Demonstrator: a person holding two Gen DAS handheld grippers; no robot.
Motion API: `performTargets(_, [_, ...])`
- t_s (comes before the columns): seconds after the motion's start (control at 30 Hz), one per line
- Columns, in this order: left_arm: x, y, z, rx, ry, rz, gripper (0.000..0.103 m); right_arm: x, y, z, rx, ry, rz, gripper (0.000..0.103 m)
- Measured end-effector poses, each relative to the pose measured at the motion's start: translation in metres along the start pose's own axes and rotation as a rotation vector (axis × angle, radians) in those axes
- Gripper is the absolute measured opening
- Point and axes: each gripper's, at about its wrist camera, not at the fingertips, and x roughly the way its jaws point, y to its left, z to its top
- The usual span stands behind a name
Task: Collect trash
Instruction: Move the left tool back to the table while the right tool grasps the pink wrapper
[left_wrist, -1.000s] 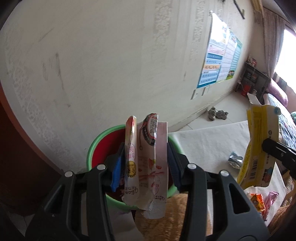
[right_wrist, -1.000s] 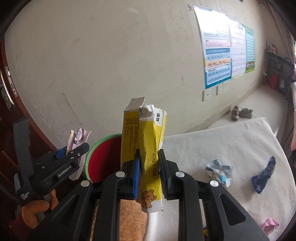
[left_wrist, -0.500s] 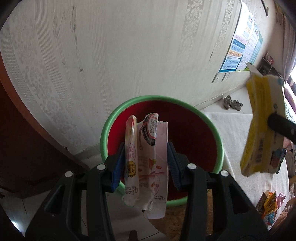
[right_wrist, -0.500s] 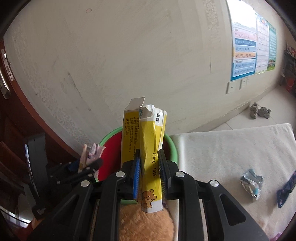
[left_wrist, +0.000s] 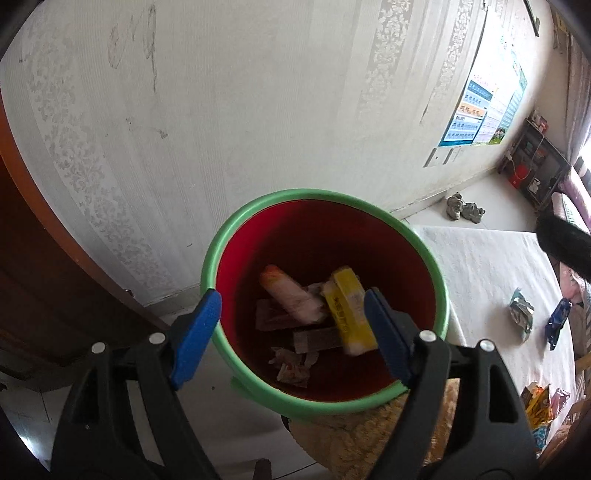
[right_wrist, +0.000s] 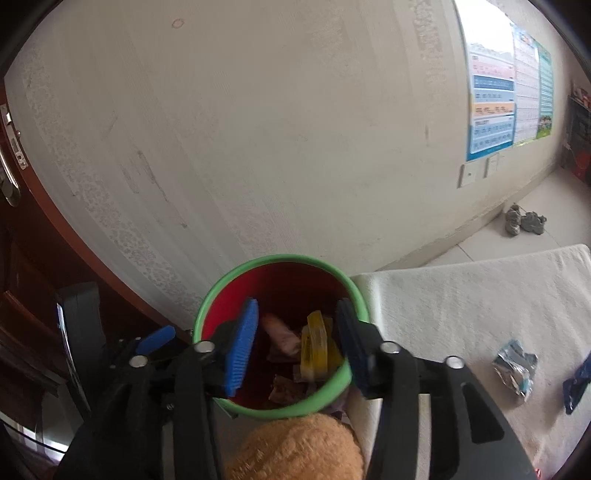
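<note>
A red bin with a green rim (left_wrist: 258, 208) (right_wrist: 266, 261) stands by the wall. Inside lie a pink snack wrapper (left_wrist: 290, 295) (right_wrist: 280, 334), a yellow carton (left_wrist: 347, 314) (right_wrist: 314, 349) and several other scraps. My left gripper (left_wrist: 291, 336) is open and empty above the bin. My right gripper (right_wrist: 297, 345) is open and empty above the bin too. A silver wrapper (left_wrist: 521, 314) (right_wrist: 515, 367) and a dark blue wrapper (left_wrist: 557, 321) (right_wrist: 576, 384) lie on the white mat (left_wrist: 487, 266) (right_wrist: 443, 306).
A brown plush toy (right_wrist: 295, 446) (left_wrist: 369, 439) sits just in front of the bin. More colourful wrappers (left_wrist: 539, 402) lie at the mat's right edge. A wooden door (right_wrist: 22, 258) is at the left. Shoes (right_wrist: 524, 221) lie by the wall.
Both grippers opened over the bin. The pink wrapper left my left gripper and the yellow carton left my right; both now lie in the bin.
</note>
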Motion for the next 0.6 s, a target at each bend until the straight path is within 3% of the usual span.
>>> performTargets(0.13, [-0.006, -0.011, 0.001, 0.022, -0.009, -0.016, 0.077, -0.028, -0.032, -0.021, 0.038, -0.016, -0.096, 0.060])
performTargets(0.23, [-0.008, -0.023, -0.001, 0.043, -0.009, -0.032, 0.077, -0.059, -0.075, -0.047, 0.100, -0.027, -0.224, 0.062])
performTargets(0.43, [-0.014, -0.062, -0.009, 0.099, 0.001, -0.088, 0.077, -0.130, -0.188, -0.112, 0.344, 0.002, -0.550, 0.066])
performTargets(0.6, [-0.023, -0.107, -0.020, 0.184, 0.007, -0.143, 0.077, -0.158, -0.260, -0.176, 0.576, 0.077, -0.691, 0.066])
